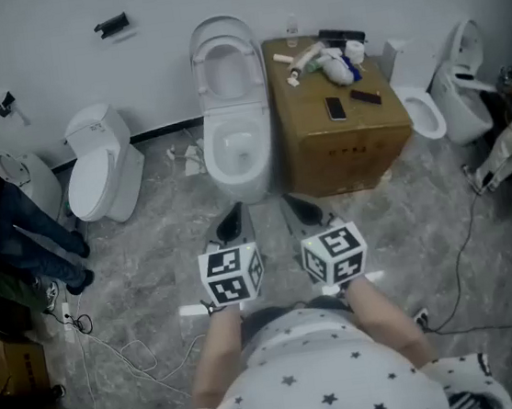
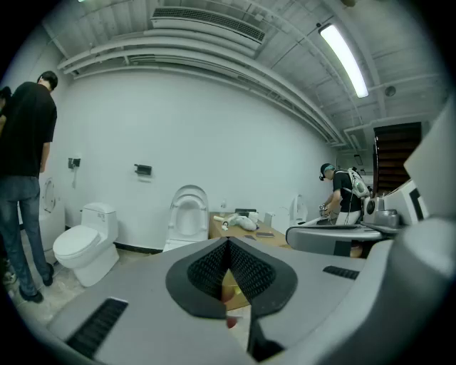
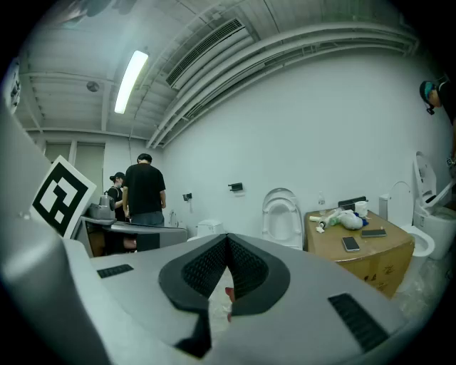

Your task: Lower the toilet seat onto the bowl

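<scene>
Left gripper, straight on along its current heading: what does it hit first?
Most likely the front of the toilet bowl, straight ahead of the shut left gripper in the head view; depth is unclear.

The grey mottled floor (image 1: 151,258) bears an open toilet (image 1: 239,159), with a cardboard box (image 1: 347,151) just beside it. A closed toilet (image 1: 100,176) and loose white cables (image 1: 131,355) sit further left.

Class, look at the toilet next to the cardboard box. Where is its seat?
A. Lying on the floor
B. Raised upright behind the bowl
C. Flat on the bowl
B: in the head view the toilet seat stands upright at the back, leaving the bowl open.
</scene>
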Demonstrator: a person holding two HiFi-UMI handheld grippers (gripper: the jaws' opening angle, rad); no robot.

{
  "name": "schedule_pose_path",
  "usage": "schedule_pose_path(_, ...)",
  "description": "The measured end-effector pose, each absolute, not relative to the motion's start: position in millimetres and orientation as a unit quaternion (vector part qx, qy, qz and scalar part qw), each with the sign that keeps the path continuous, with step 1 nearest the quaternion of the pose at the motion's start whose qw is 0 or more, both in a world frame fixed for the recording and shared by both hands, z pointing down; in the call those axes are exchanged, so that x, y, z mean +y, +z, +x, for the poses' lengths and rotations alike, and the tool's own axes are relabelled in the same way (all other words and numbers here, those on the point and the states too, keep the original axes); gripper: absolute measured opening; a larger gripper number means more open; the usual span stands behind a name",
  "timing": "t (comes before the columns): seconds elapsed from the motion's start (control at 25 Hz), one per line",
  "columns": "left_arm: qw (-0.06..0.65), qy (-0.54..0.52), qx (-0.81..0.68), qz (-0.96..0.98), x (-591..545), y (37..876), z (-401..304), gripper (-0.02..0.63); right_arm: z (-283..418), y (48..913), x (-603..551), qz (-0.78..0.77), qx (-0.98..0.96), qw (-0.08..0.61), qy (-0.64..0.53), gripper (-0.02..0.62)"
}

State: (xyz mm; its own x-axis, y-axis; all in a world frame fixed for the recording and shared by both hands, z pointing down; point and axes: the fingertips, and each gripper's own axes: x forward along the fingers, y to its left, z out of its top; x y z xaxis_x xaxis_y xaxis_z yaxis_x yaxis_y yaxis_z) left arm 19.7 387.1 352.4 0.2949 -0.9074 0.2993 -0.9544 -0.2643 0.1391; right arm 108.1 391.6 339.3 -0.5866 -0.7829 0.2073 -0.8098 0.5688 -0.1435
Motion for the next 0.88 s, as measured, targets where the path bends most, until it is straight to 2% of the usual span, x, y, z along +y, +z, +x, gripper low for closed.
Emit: schedule_pose_path(0.88, 0.165, 0.081, -0.575, 0.797, 384.1, 355.4, 35.3, -0.002, 119.4, 338.9, 396.6, 0.455, -0.88, 0.063, 0.121, 0.005)
